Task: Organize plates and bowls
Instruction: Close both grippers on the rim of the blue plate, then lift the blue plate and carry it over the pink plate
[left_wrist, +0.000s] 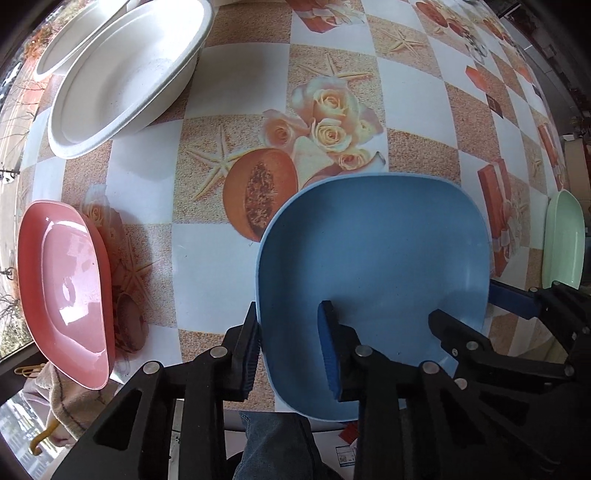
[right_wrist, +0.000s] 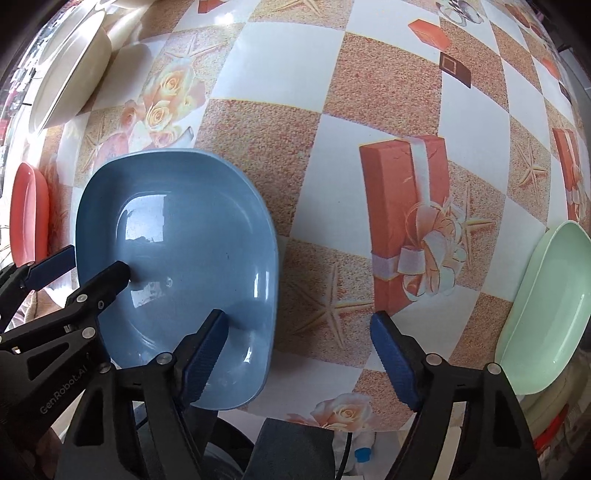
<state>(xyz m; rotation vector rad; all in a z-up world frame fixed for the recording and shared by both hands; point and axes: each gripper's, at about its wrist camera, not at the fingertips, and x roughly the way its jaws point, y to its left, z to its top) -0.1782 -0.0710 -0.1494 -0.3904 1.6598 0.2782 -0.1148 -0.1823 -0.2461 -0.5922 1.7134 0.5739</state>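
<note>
- the left gripper (left_wrist: 290, 349) straddles the near-left rim of the blue bowl (left_wrist: 373, 266), one pad outside the wall and one inside; a little daylight shows between them, so it looks set around the rim but not yet pinched tight.
- the right gripper (right_wrist: 299, 350) has its jaws wide apart and holds nothing; its left pad hangs over the bowl's right rim and the other pad is over bare tablecloth (right_wrist: 369, 110).
- the blue bowl sits at the near edge of the table, about mid-way along it and slightly overhanging, as far as i can judge.
- a pink plate (left_wrist: 62, 291) lies at the near-left corner, also close to the edge; a green plate (right_wrist: 546, 314) is at the near-right.
- two white bowls (left_wrist: 125, 77) sit toward the far-left corner, one partly behind the other.
- what worries me: the left grip is on a thin, sloped wall near one corner, so if lifted the bowl could tilt and swing, or slip free of the pads.
- being so near the table edge, a slip would likely drop it to the floor.
- both grippers crowd the same bowl, so they could knock each other.
</note>
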